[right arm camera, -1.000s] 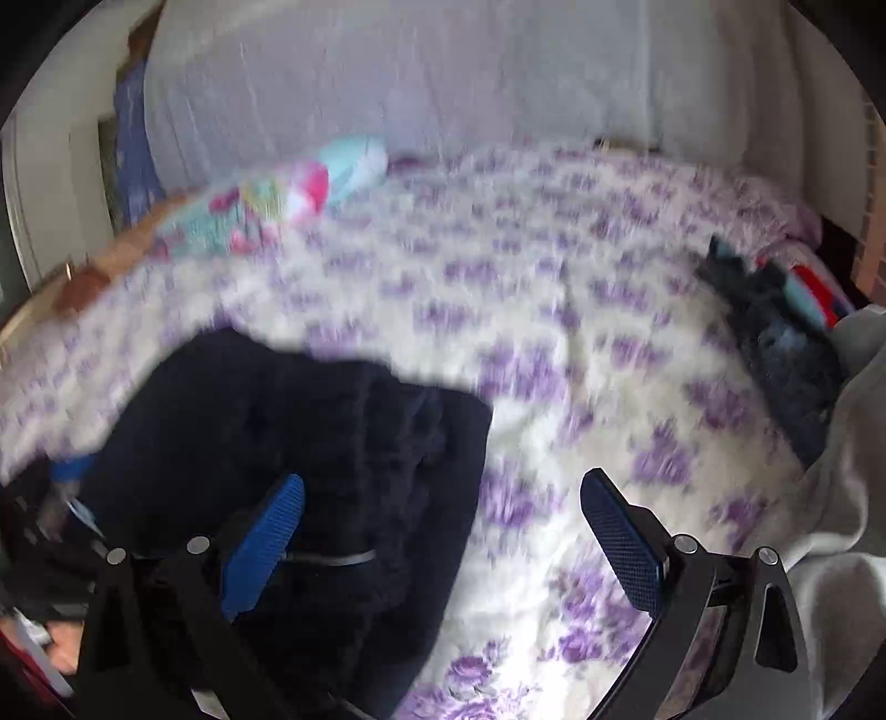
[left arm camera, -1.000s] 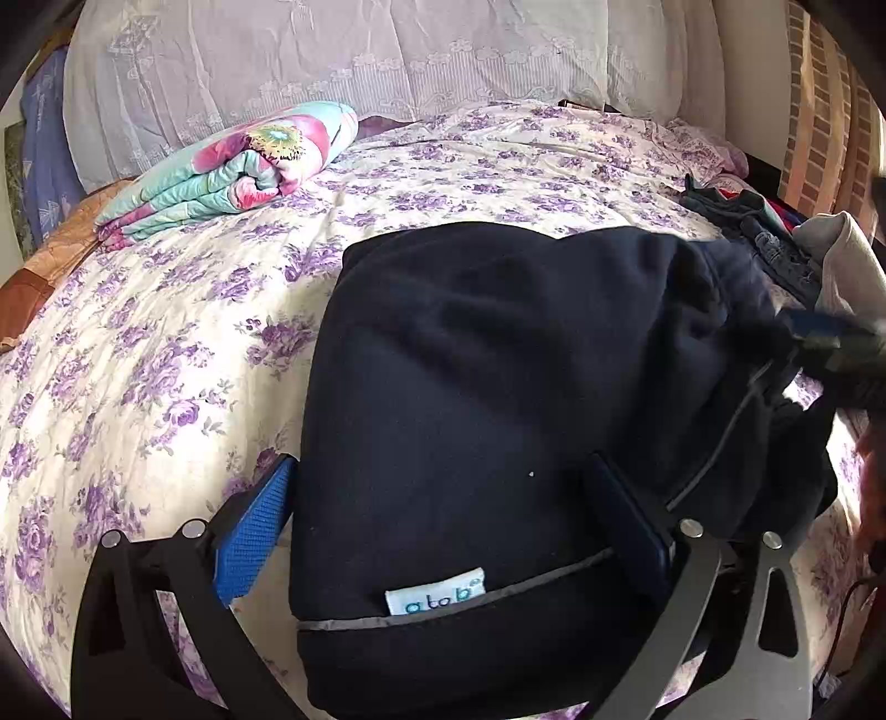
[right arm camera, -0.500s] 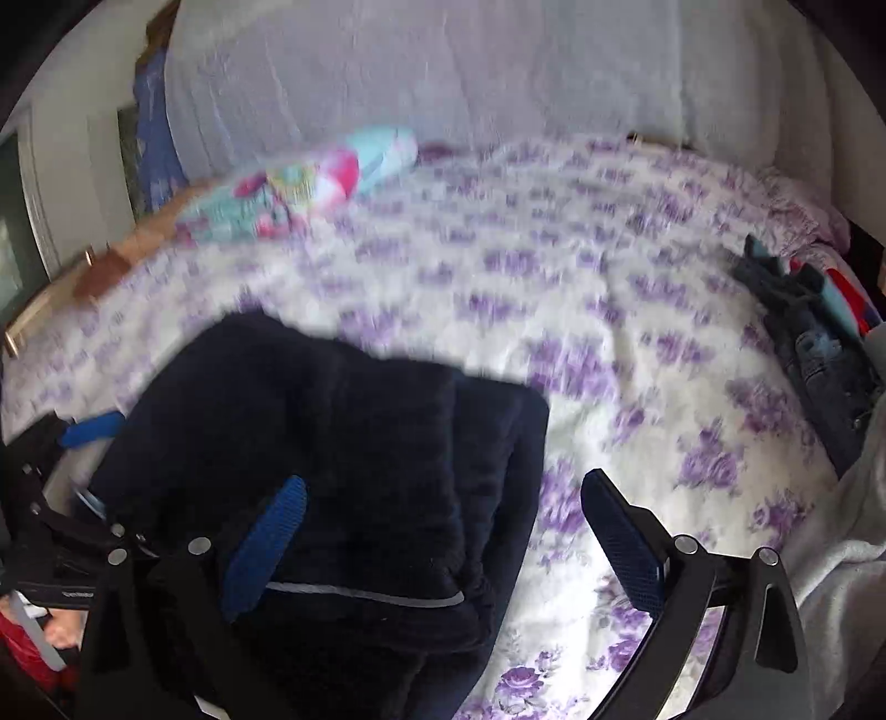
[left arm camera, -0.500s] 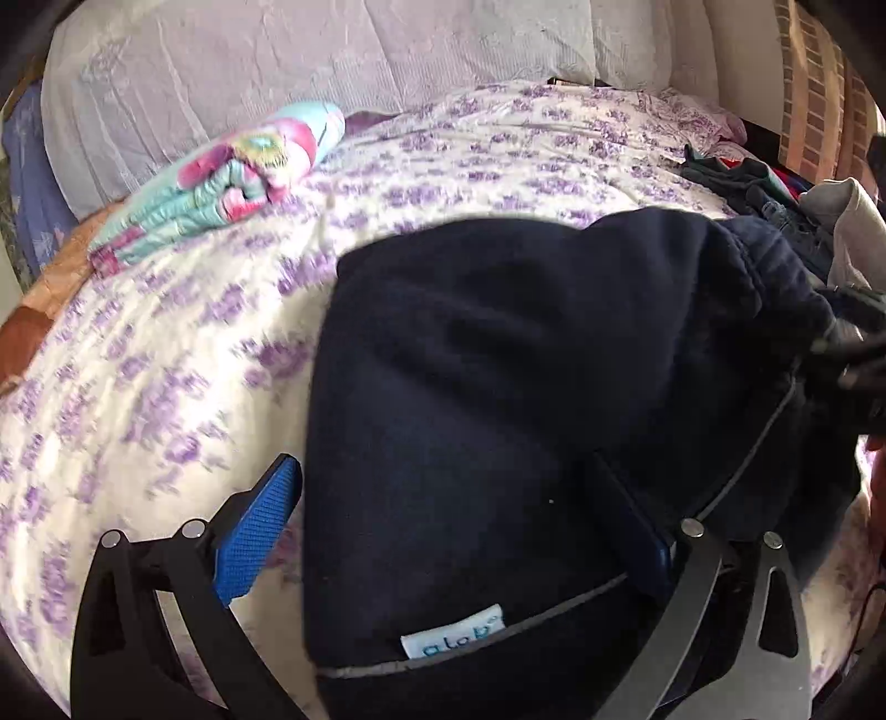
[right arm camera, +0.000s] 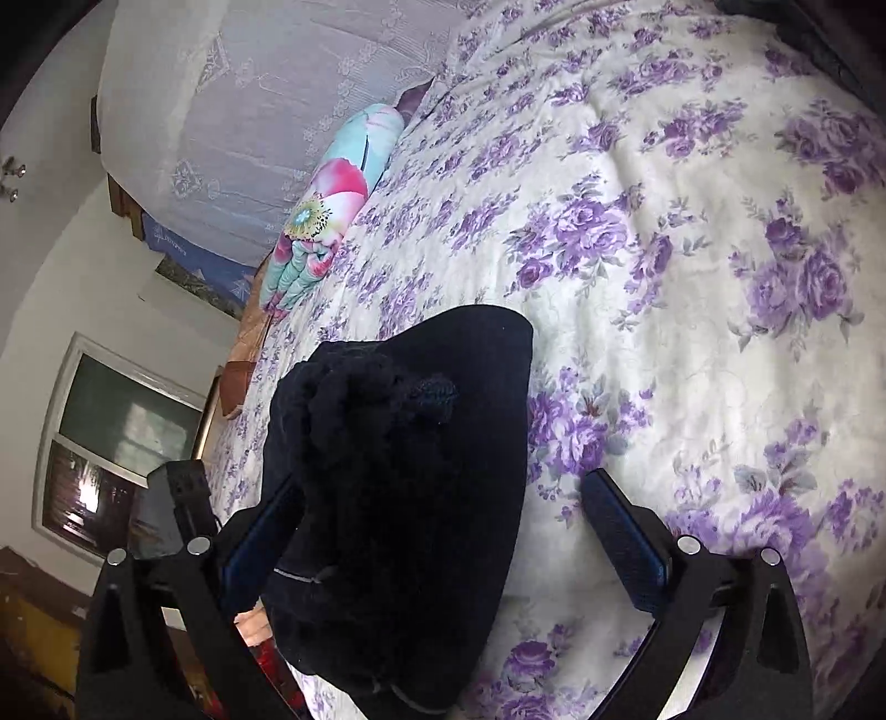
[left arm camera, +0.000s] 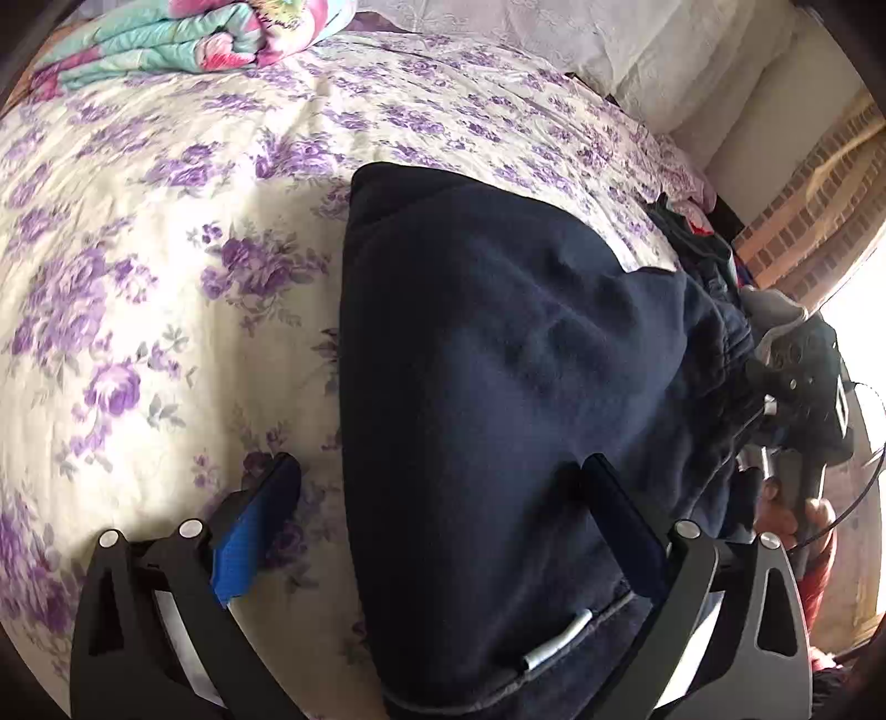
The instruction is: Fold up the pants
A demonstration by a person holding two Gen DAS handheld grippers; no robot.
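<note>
your two cameras have tipped over since half a second ago, so the flowery bed cover [left arm camera: 138, 266] now slants across both views. the dark blue pants [left arm camera: 498, 387] lie folded in a thick pile at the near edge of the bed, bunched on their right side. the rolled bright blanket [left arm camera: 194, 39] sits far off by the white pillows [right arm camera: 249, 111]. your left gripper [left arm camera: 443, 526] is spread wide, one finger on the cloth. your right gripper [right arm camera: 437, 531] is wide apart too, and the pants hide part of its left finger. the small white tag [left arm camera: 559, 637] is too turned to read.
</note>
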